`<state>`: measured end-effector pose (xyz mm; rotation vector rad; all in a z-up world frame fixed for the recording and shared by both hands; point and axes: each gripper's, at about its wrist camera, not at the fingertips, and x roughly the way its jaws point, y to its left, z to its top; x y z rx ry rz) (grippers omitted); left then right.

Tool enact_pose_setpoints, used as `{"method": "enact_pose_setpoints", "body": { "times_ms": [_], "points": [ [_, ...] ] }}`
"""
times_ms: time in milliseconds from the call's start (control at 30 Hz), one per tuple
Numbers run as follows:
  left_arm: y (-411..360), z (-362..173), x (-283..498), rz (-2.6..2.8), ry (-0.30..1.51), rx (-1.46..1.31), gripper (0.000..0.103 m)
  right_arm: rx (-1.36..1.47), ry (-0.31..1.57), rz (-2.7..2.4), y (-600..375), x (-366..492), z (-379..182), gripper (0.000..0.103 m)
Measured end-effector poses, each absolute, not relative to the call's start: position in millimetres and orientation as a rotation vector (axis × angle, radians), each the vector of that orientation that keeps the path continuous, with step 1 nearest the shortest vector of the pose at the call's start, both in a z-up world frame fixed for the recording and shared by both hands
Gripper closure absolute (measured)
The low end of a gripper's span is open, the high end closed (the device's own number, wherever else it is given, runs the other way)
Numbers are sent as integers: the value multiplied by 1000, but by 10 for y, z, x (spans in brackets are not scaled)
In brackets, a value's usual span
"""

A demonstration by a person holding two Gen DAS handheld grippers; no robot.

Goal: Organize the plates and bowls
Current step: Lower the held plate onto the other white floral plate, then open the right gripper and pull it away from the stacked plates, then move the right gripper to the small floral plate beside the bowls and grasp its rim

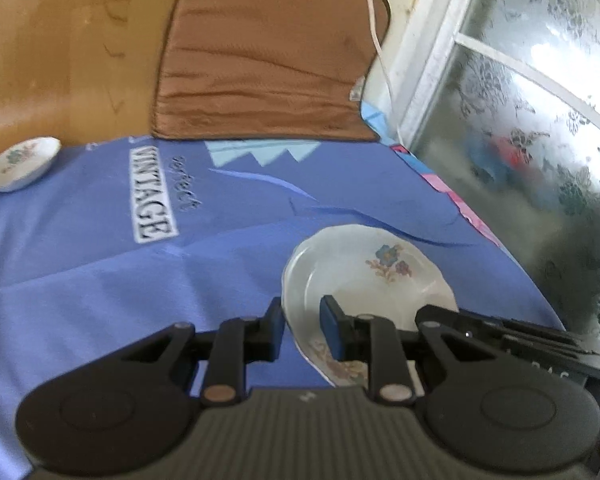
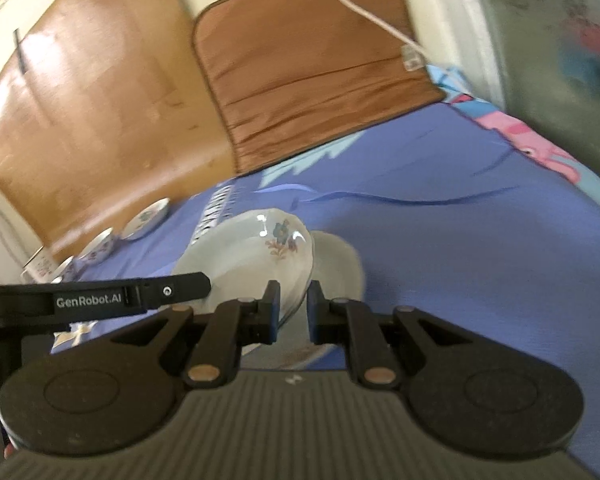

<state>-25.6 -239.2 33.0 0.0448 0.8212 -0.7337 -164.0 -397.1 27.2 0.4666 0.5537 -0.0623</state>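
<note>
A white floral plate (image 1: pixel 364 280) is lifted and tilted above the blue cloth (image 1: pixel 100 260). My left gripper (image 1: pixel 302 328) is shut on its left rim, one finger on each side. In the right wrist view the same plate (image 2: pixel 252 256) stands tilted, and my right gripper (image 2: pixel 293 308) is shut on its right rim. The plate's shadow falls on the cloth behind it. The left gripper's body (image 2: pixel 100 300) reaches in from the left. A small floral saucer (image 1: pixel 22 164) sits at the cloth's far left edge; it also shows in the right wrist view (image 2: pixel 146 218).
Two small floral cups (image 2: pixel 96 246) stand left of the saucer by the wooden board (image 2: pixel 100 100). A brown cushion (image 1: pixel 268 56) leans at the back with a white cable (image 1: pixel 376 40) over it. A frosted window (image 1: pixel 532 120) is to the right.
</note>
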Motion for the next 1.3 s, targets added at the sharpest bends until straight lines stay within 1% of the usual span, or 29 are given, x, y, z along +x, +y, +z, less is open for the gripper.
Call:
{"method": "enact_pose_setpoints", "body": {
  "times_ms": [167, 267, 300, 333, 367, 400, 433, 467, 567, 733, 933, 1133, 1300],
  "points": [
    [-2512, 220, -283, -717, 833, 85, 80, 476, 546, -88, -4047, -1669, 199, 87],
    [-2516, 218, -323, -716, 812, 101, 80, 419, 513, -118, -3995, -1677, 230, 85],
    [-2518, 226, -341, -713, 799, 112, 80, 395, 499, -135, -3970, -1676, 240, 83],
    [-2516, 234, -357, -715, 790, 120, 80, 368, 485, -162, -3936, -1681, 248, 76],
    [-2513, 246, -369, -719, 784, 123, 77, 346, 476, -184, -3933, -1675, 249, 73],
    [-2506, 260, -379, -721, 778, 123, 73, 324, 464, -206, -3913, -1677, 246, 66],
    [-2498, 276, -388, -722, 771, 121, 72, 312, 453, -217, -3900, -1683, 247, 63],
    [-2475, 293, -398, -724, 762, 117, 71, 307, 449, -225, -3902, -1676, 243, 63],
    [-2388, 347, -391, -727, 743, 94, 71, 305, 426, -269, -3924, -1680, 255, 59],
    [-2042, 395, -275, -670, 715, 37, 71, 311, 365, -280, -3911, -1722, 352, 59],
    [-1426, 277, -12, -503, 708, -7, 71, 284, 351, -198, -3659, -1613, 436, 59],
    [-728, 180, 204, -312, 679, -11, 71, 293, 403, -40, -3230, -1349, 422, 59],
    [-291, 98, 301, -187, 631, 50, 71, 323, 489, 96, -2871, -1037, 343, 59]
  ]
}}
